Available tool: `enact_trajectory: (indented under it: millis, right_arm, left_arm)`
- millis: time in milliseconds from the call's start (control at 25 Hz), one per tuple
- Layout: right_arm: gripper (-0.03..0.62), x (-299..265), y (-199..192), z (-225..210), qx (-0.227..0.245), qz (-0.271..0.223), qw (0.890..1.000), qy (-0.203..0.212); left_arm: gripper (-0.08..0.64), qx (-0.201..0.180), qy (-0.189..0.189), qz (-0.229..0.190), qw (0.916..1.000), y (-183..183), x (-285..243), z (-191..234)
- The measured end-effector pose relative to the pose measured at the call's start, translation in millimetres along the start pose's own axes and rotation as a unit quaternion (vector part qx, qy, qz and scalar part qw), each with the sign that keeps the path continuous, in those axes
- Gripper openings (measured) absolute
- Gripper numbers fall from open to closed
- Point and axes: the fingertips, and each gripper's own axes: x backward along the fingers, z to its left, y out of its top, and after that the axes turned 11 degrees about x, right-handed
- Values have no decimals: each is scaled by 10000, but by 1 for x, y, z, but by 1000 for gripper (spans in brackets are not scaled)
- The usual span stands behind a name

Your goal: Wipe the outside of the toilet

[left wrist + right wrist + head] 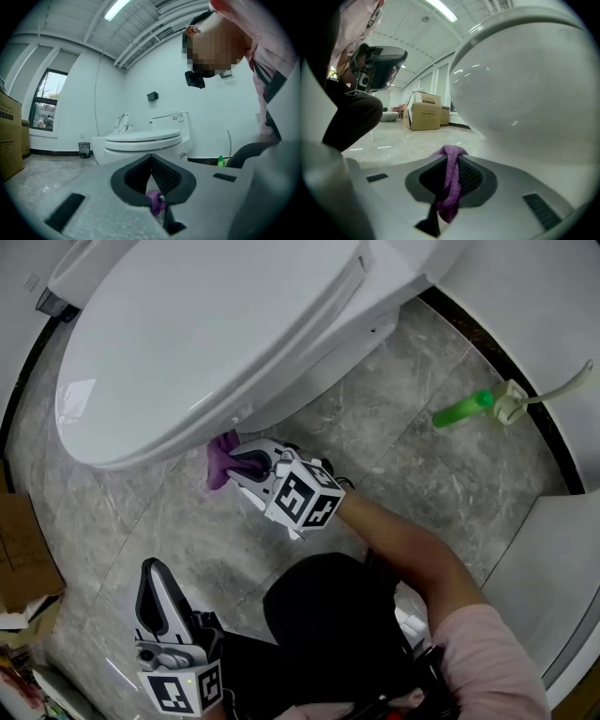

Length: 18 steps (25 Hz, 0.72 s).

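Observation:
The white toilet (206, 334), lid down, fills the top of the head view. My right gripper (230, 461) is under the front of the bowl, shut on a purple cloth (220, 457) that touches the bowl's underside. In the right gripper view the cloth (450, 187) hangs pinched between the jaws of the right gripper (451, 154), and the curved bowl (525, 93) looms just above and to the right. My left gripper (150, 568) hangs low at the lower left, away from the toilet, its tips together. In the left gripper view a small purple bit (154, 201) shows behind the left gripper (151, 157).
A green bottle (461, 411) and a white fitting with a hose (511, 401) lie on the marble floor to the toilet's right. Cardboard boxes (19, 549) stand at the left edge. The person's dark knee (328, 615) is at the bottom. A small bin (84, 149) stands by the far wall.

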Motion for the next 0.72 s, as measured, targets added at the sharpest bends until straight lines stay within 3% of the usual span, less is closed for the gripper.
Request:
enact_trajectory:
  millis: [240, 440, 560, 720]
  right_arm:
    - [52, 69, -49, -47, -384, 274, 9975, -517]
    - [52, 138, -96, -96, -789, 536, 9864, -1340]
    - [52, 180, -118, -133, -914, 832, 9731, -1944]
    - [54, 235, -150, -180, -1028, 1440, 9420, -2853]
  left_arm:
    - [8, 29, -449, 94, 9989, -5, -32, -37]
    - [8, -70, -898, 185, 9958, -12, -57, -74]
    - [8, -72, -978, 259, 9948, -15, -70, -88]
    - [8, -140, -1125, 378, 9928, -20, -89, -106]
